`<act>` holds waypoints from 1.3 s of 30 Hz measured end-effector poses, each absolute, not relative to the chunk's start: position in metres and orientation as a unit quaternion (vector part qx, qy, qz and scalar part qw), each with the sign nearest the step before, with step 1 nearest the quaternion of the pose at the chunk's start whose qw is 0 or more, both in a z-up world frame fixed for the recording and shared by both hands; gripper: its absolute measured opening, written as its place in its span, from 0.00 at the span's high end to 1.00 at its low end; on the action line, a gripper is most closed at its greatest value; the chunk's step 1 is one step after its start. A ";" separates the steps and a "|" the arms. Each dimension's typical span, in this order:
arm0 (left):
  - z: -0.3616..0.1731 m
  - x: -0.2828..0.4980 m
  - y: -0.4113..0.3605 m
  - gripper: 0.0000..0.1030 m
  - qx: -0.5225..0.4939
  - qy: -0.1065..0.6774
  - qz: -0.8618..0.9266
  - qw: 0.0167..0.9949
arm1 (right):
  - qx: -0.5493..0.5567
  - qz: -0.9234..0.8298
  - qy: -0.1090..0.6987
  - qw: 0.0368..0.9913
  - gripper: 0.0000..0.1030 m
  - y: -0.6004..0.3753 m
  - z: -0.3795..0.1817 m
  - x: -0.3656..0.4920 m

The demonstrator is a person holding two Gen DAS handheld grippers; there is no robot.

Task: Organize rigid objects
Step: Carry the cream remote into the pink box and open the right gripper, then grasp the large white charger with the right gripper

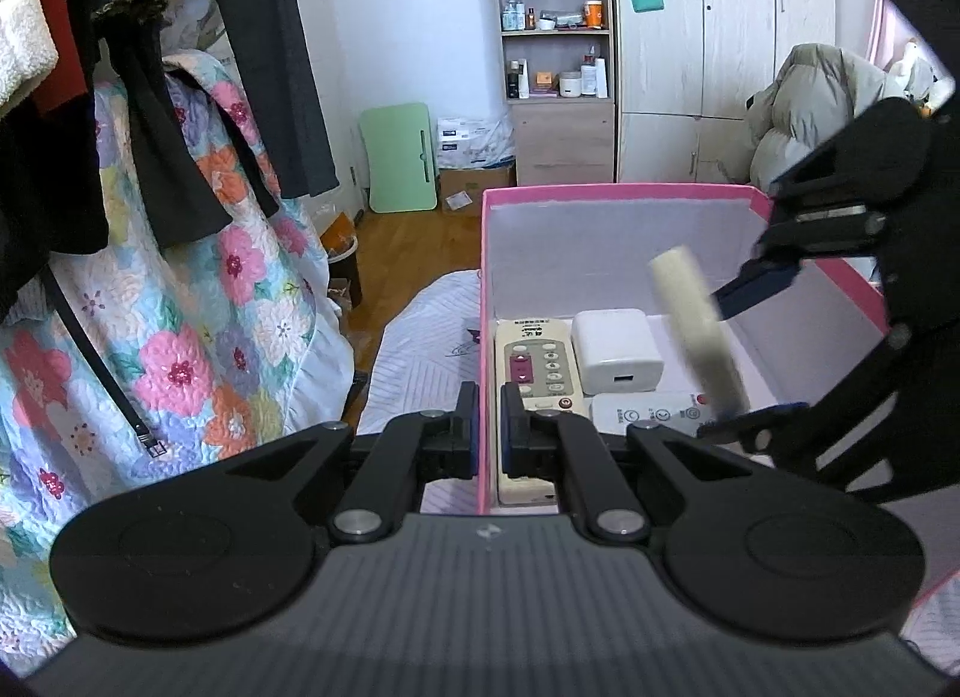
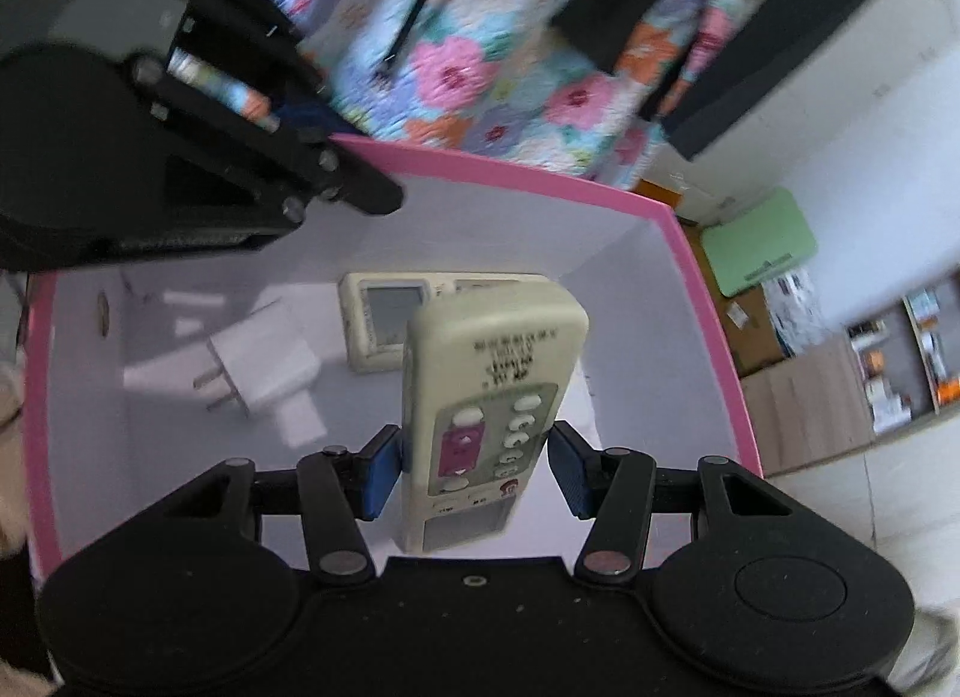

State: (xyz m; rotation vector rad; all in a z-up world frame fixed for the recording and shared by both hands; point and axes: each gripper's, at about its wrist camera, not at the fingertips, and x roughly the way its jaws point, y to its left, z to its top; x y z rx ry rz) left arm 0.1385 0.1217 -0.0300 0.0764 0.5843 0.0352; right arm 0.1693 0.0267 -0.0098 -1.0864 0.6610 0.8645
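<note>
A pink box [image 1: 624,194] with a white inside stands on the bed. My left gripper [image 1: 489,433] is shut on the box's left wall [image 1: 483,337]. My right gripper [image 2: 474,469] is over the box, its jaws a little wider than a cream remote [image 2: 486,397] that hangs blurred between them; the same remote shows edge-on in the left wrist view [image 1: 699,331]. In the box lie another cream remote [image 1: 537,379], a white charger plug [image 1: 615,349] and a white remote [image 1: 651,415]. The right wrist view also shows the plug [image 2: 258,373] and a remote with a screen [image 2: 384,319].
A floral quilt [image 1: 180,307] and dark clothes [image 1: 120,127] hang to the left. A shelf unit [image 1: 555,37], wardrobe [image 1: 720,37], green folding table [image 1: 399,157] and cardboard boxes [image 1: 474,181] stand at the back. A puffy coat [image 1: 810,109] lies at the right.
</note>
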 end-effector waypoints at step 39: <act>-0.031 0.143 0.116 0.94 0.061 0.299 0.022 0.952 | 0.037 0.193 0.386 0.902 0.28 -0.231 0.035 0.177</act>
